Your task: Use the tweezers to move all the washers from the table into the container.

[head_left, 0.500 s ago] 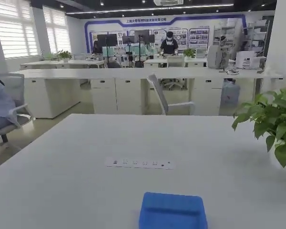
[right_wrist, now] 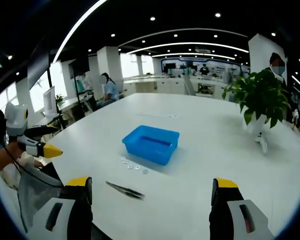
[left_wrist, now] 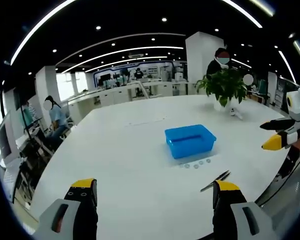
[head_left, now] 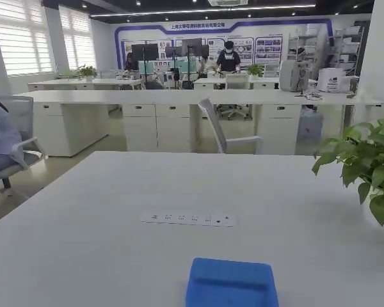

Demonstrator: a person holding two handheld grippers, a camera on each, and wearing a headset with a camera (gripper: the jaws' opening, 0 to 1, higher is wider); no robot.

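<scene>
Work is not yet begun: washers lie on the surface just beside the blue container, none seen inside; tweezers lie near them, untouched; your left gripper and right gripper have fingers spread wide, holding nothing

I see the blue open-topped container upright on the white table; small washers loose just beside it, tweezers flat near them
</scene>
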